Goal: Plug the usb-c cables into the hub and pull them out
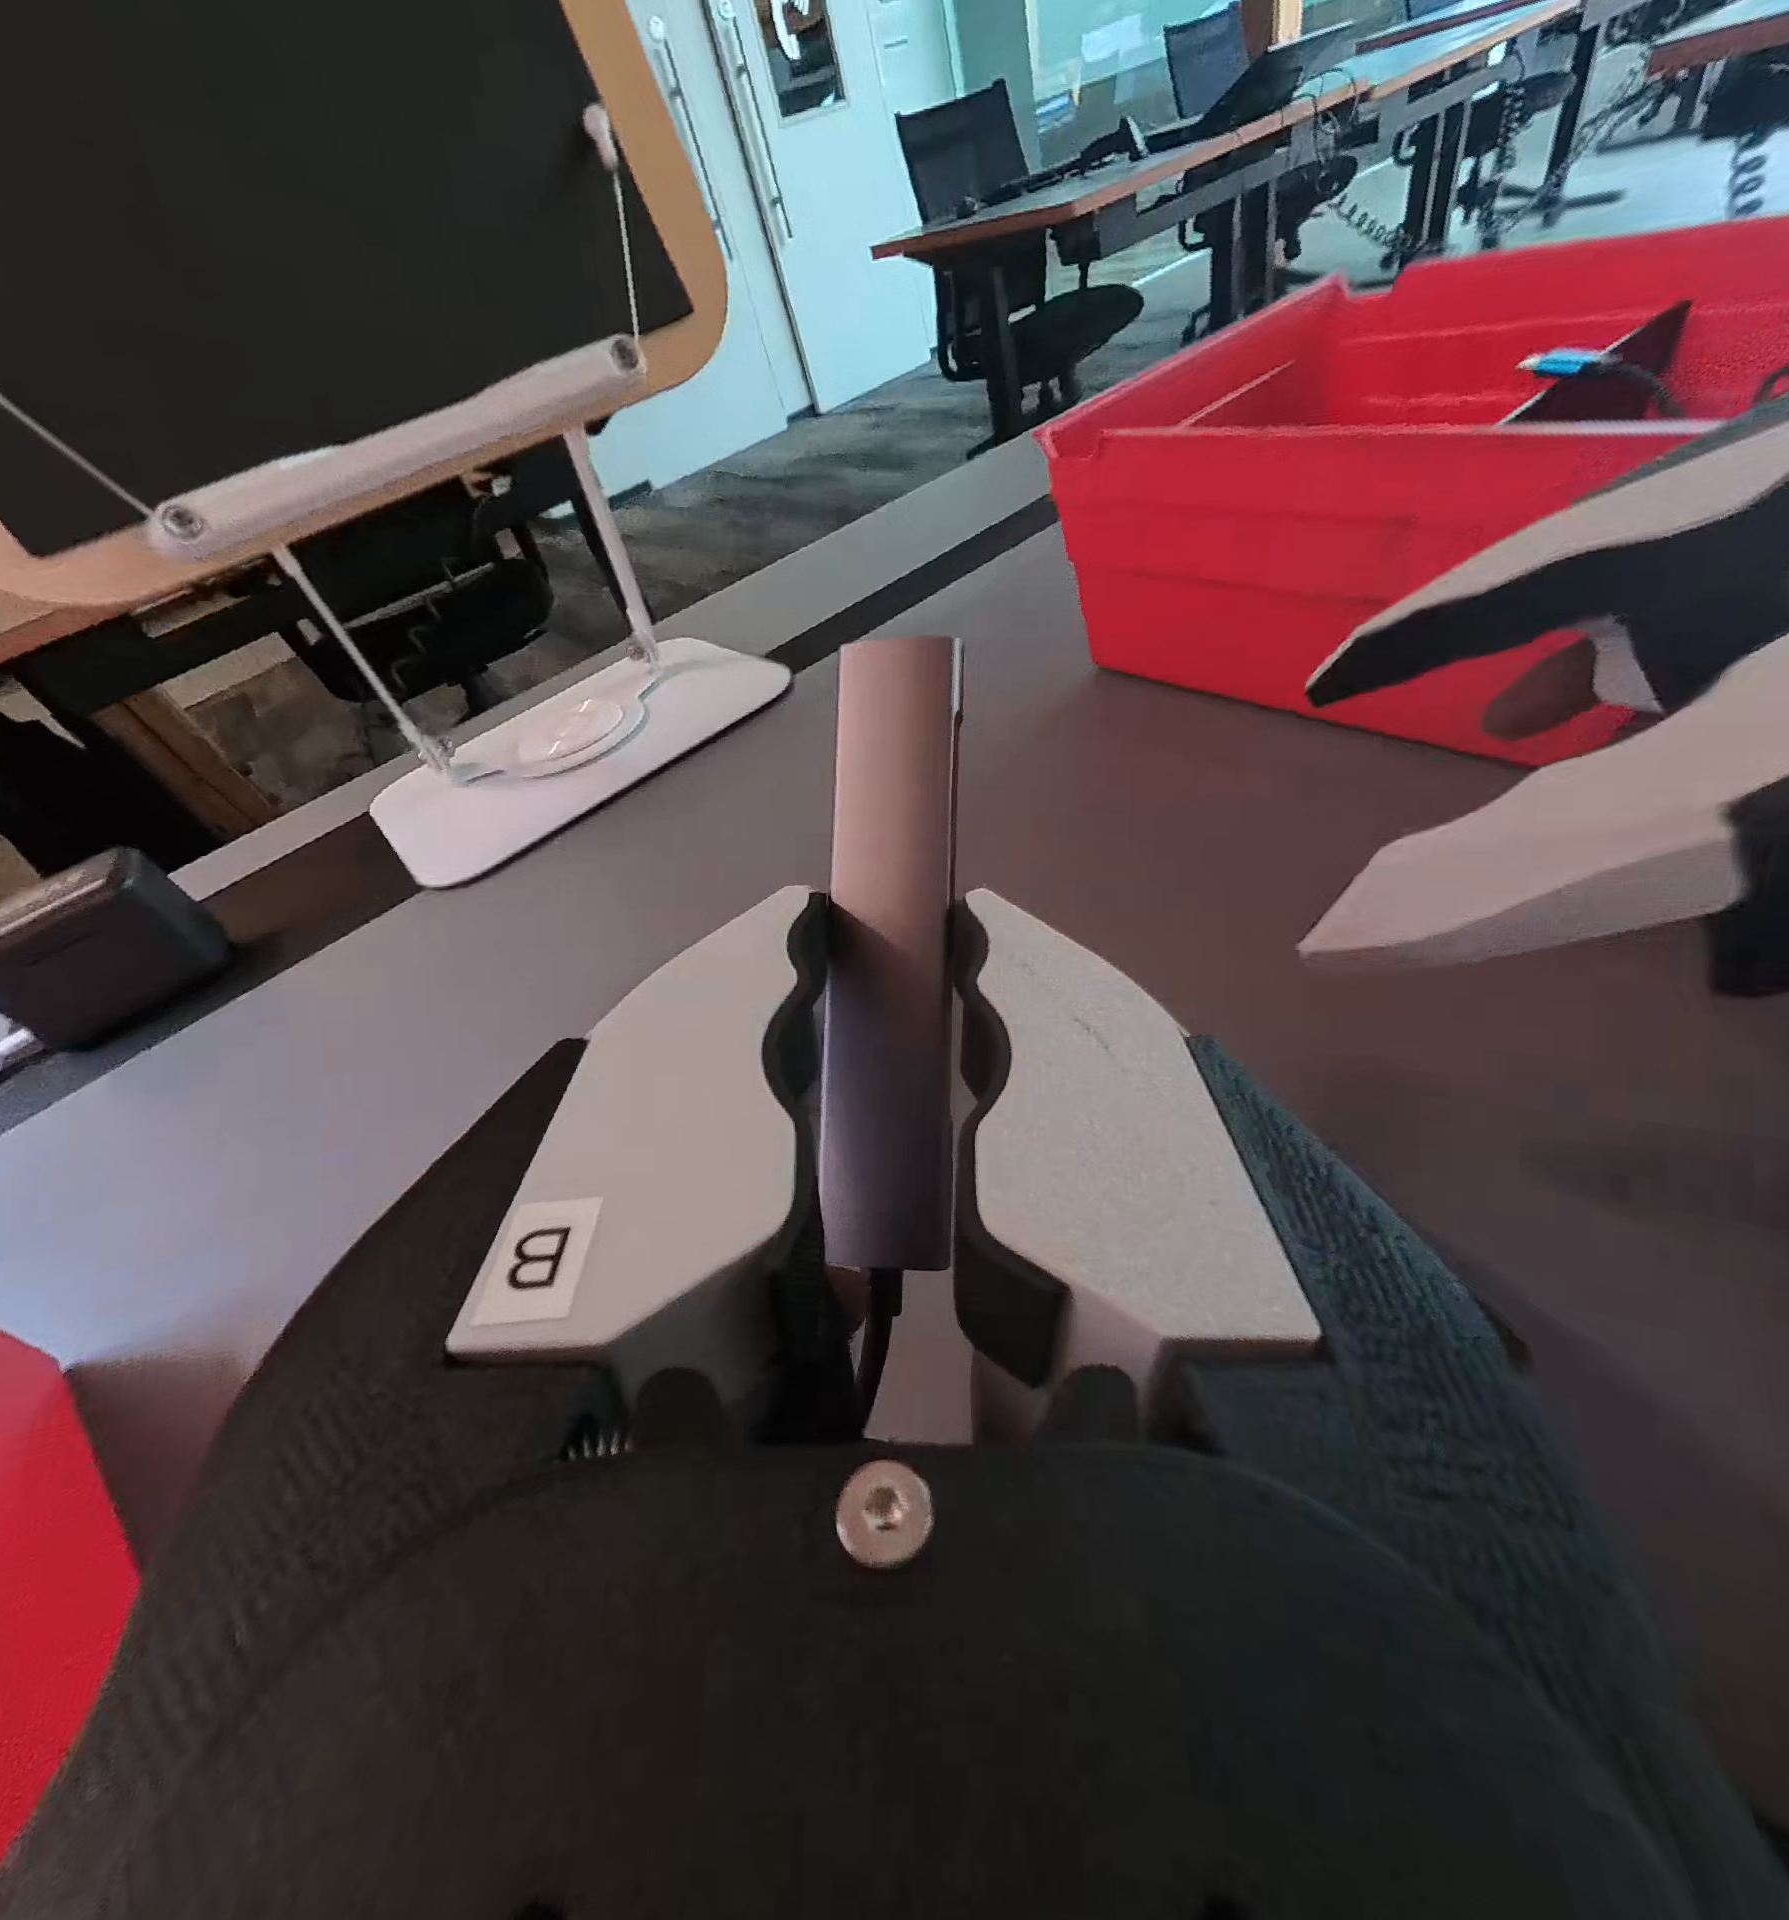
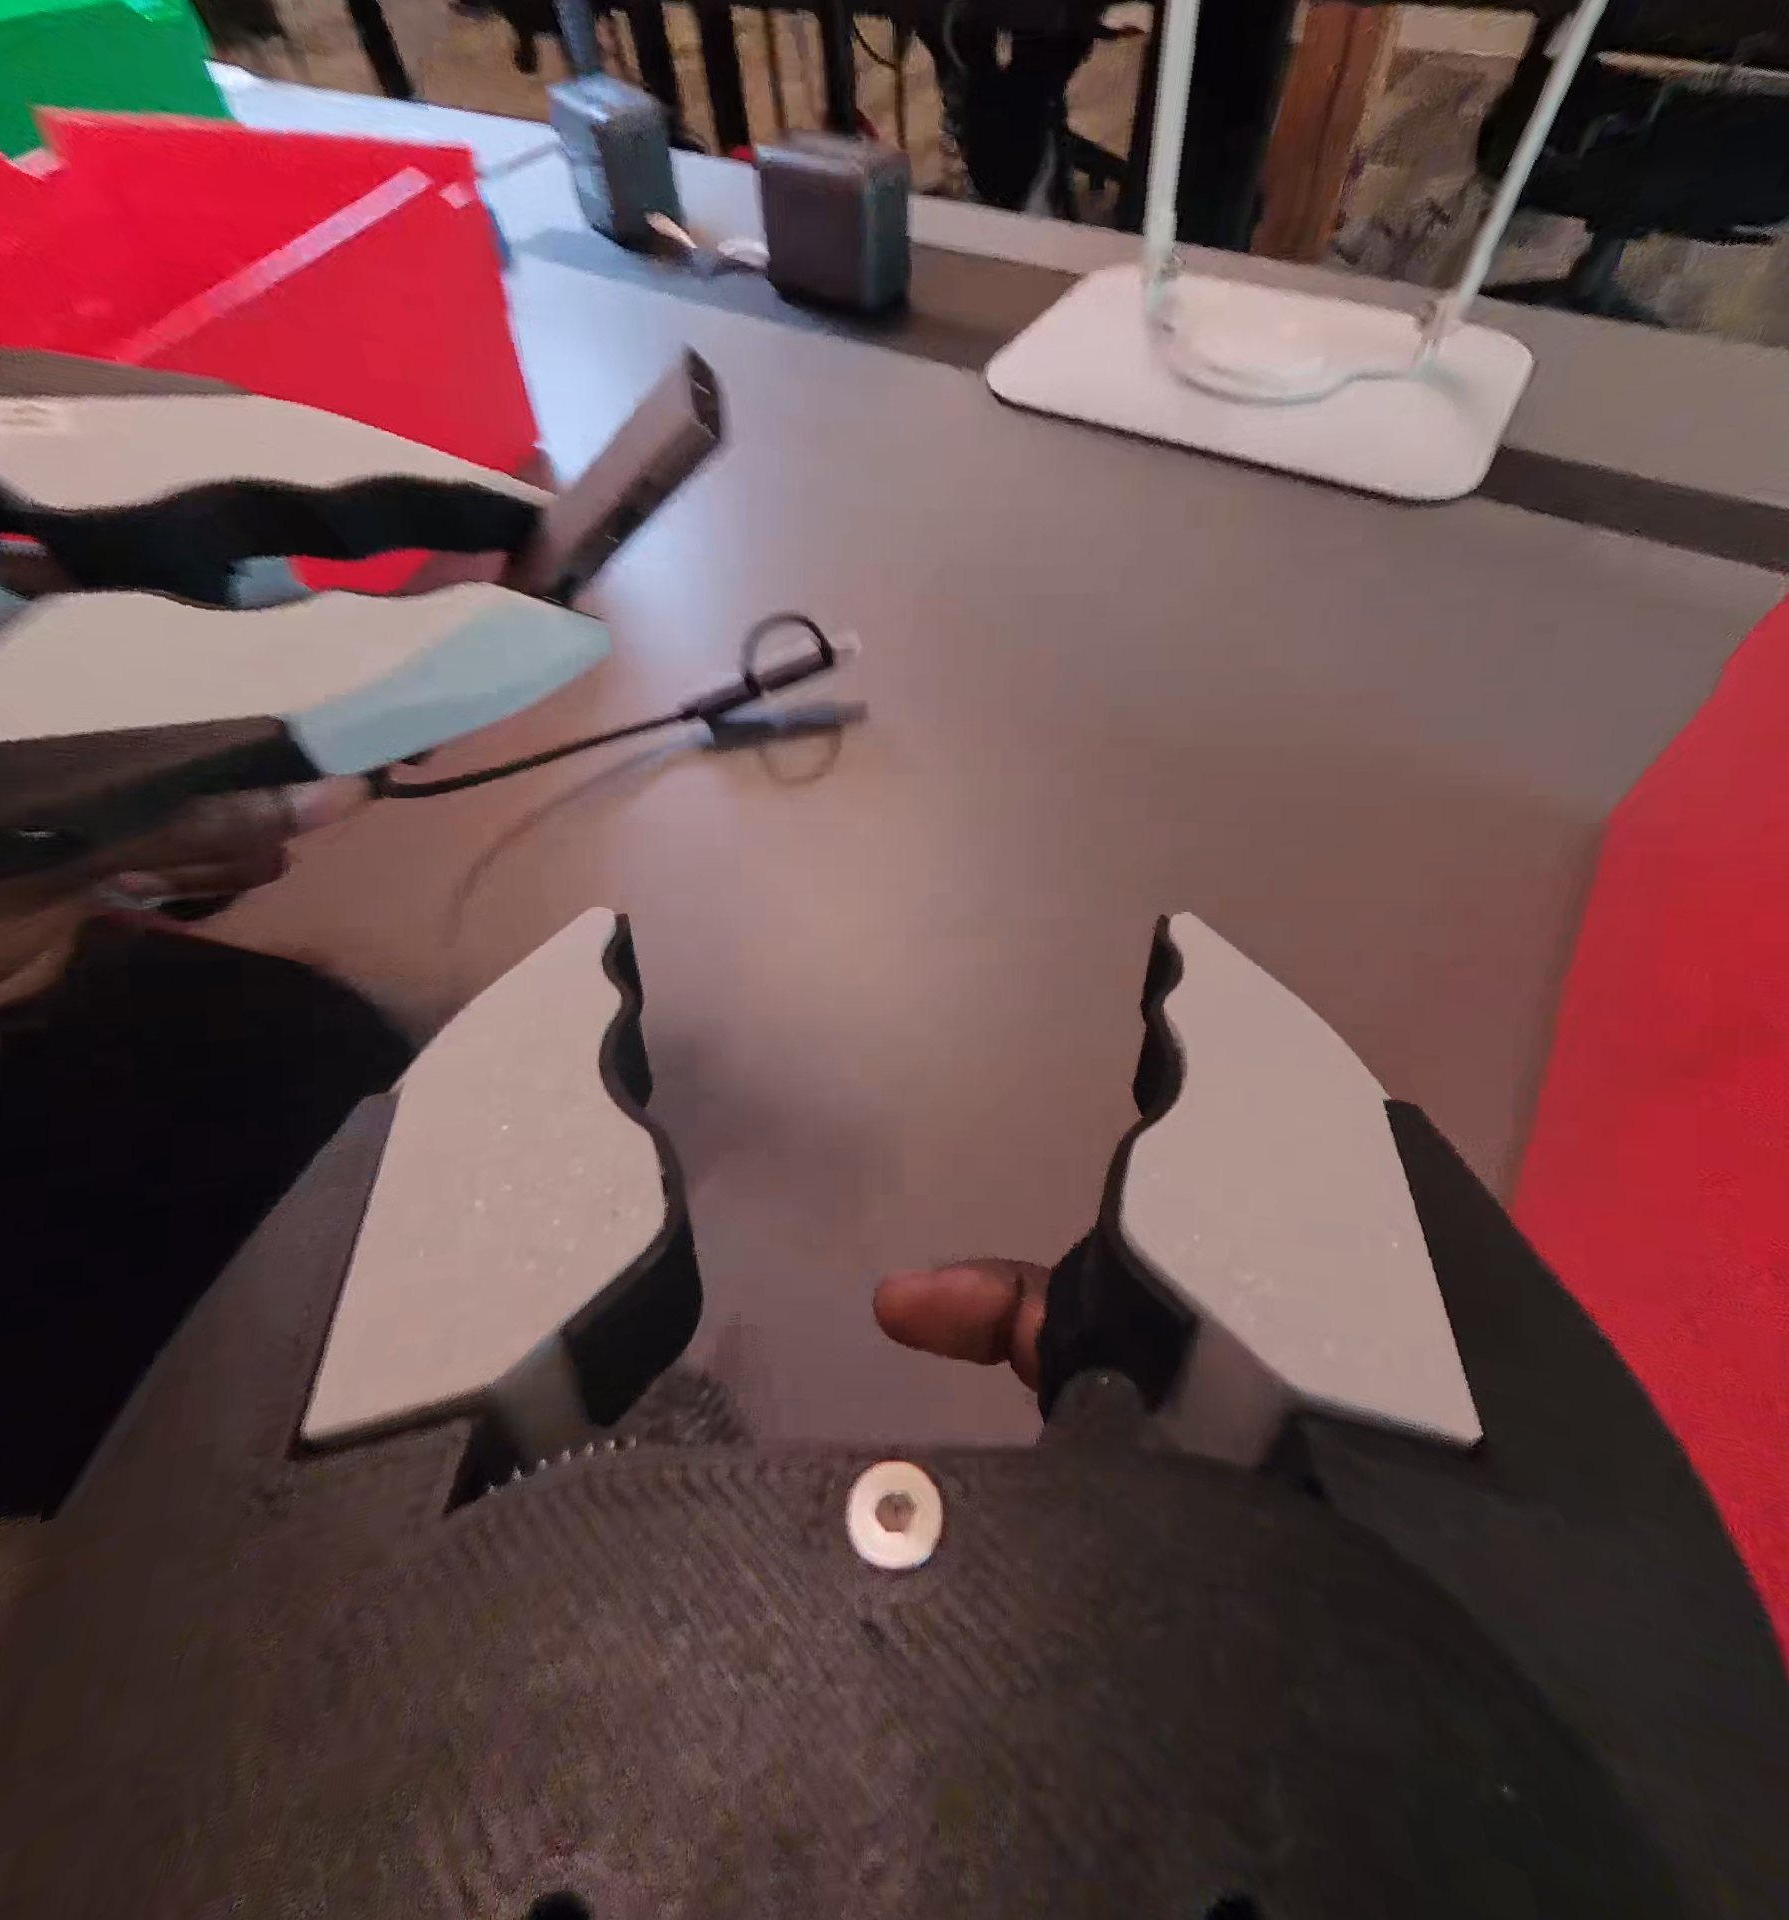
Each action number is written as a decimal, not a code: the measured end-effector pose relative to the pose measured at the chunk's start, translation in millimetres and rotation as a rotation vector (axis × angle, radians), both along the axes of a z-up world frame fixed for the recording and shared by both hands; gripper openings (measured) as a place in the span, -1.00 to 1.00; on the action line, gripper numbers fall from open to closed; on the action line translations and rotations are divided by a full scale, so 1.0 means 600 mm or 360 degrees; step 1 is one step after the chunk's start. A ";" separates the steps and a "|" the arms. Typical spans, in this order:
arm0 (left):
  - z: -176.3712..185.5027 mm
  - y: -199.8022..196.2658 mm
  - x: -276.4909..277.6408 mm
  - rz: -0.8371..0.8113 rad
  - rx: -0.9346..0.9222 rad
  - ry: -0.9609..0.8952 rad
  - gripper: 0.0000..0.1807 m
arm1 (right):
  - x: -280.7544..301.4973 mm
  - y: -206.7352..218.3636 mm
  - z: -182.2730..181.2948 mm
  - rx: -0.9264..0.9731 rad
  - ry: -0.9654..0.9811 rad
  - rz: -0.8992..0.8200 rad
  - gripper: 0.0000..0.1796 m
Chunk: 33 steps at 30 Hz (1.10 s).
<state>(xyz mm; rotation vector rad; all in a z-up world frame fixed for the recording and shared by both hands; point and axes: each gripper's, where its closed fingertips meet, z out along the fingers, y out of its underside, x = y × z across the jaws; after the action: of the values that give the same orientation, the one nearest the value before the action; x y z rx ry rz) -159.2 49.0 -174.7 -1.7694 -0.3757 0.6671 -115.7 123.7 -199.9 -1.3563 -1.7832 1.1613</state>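
Observation:
My left gripper point(image 1: 890, 914) is shut on a slim grey hub point(image 1: 895, 790), which sticks forward between the fingers above the dark table point(image 1: 1129, 935). In the right wrist view the left gripper point(image 2: 573, 566) is at the left with the hub point(image 2: 641, 468) angled up and to the right. A thin black cable with a plug end point(image 2: 786, 660) trails from it just over the table. My right gripper point(image 2: 890, 935) is open and empty, short of the plug. It also shows at the right of the left wrist view point(image 1: 1311, 821), jaws apart.
A red bin point(image 1: 1285, 540) with a divider and a blue-tipped cable stands at the right; it also shows in the right wrist view point(image 2: 1721, 1039). Another red bin point(image 2: 298, 291) stands at the left. A white monitor-stand base point(image 2: 1254, 405) and two grey power adapters point(image 2: 838, 223) line the far edge.

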 end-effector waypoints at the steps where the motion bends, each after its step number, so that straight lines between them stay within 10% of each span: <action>1: -0.004 -0.008 -0.002 0.0025 -0.0030 0.0014 -0.75 | -0.008 0.009 -0.015 0.0054 -0.0008 -0.0058 0.06; 8: -0.020 -0.027 -0.016 0.0128 -0.0033 0.0095 -0.75 | -0.018 0.059 -0.037 -0.0022 -0.0021 -0.0380 -0.12; 15: -0.008 -0.031 -0.010 0.0080 0.0043 -0.0051 -0.75 | -0.026 0.054 -0.076 0.0102 -0.0272 -0.0367 0.31; 23: -0.026 -0.033 0.015 0.0079 -0.0220 -0.0074 -0.74 | -0.021 0.032 -0.063 -0.0005 -0.0234 -0.0205 -0.40; 27: -0.015 -0.048 -0.004 0.0197 -0.0327 -0.0053 -0.75 | -0.020 0.024 -0.065 0.0139 -0.0250 -0.0173 -0.45; 33: 0.094 -0.093 0.037 0.0233 -0.0254 0.0096 -0.75 | 0.039 0.031 0.081 0.0337 0.0161 -0.0199 -0.27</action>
<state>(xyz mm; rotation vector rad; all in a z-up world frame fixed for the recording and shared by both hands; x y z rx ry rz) -137.3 -6.9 -118.3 -1.8804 -0.4237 0.8732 -92.2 142.2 -151.4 -1.2434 -1.6721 0.9297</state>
